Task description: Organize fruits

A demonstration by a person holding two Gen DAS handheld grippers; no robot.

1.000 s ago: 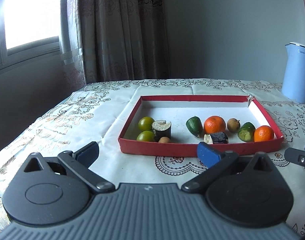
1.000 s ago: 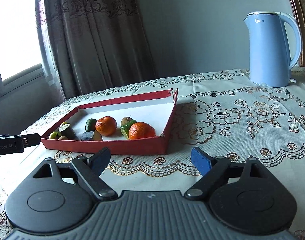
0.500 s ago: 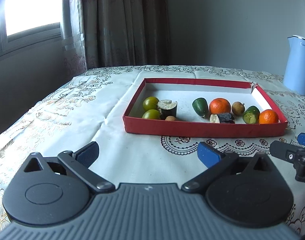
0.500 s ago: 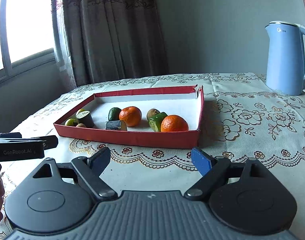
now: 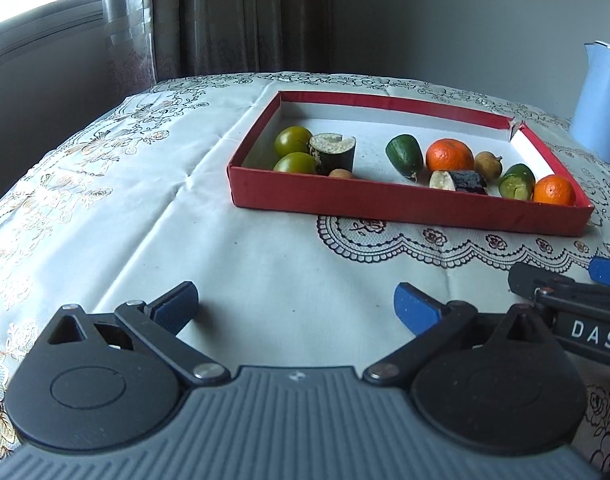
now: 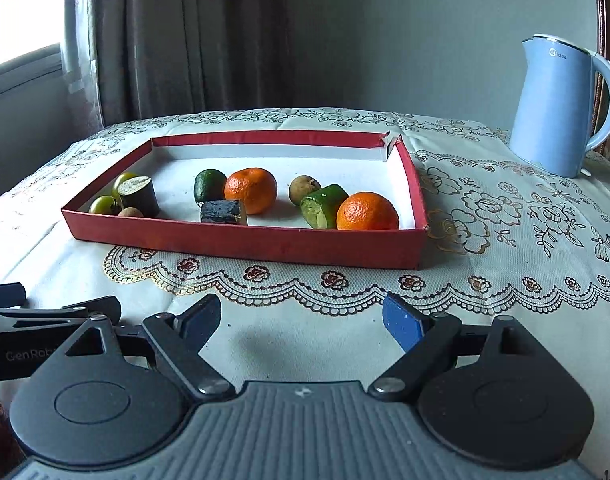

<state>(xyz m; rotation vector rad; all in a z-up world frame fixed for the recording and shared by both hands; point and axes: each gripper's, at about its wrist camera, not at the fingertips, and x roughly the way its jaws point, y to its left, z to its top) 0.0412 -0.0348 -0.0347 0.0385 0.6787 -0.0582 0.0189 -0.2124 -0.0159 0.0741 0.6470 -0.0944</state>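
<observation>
A red tray with a white floor sits on the table and holds several fruits and cut pieces. Two oranges lie right of centre. Two green round fruits and a dark cut cylinder lie at the left end. A green fruit lies mid-tray. My left gripper is open and empty above the cloth in front of the tray. My right gripper is open and empty, also short of the tray.
A blue kettle stands at the back right. A lace-patterned tablecloth covers the table. Curtains and a window are behind on the left. Each gripper shows at the edge of the other's view.
Both grippers have drawn back and risen, tilting down toward the table; the tray now looks farther off and is seen from above. The grippers have come closer together. The fruits have not moved.
</observation>
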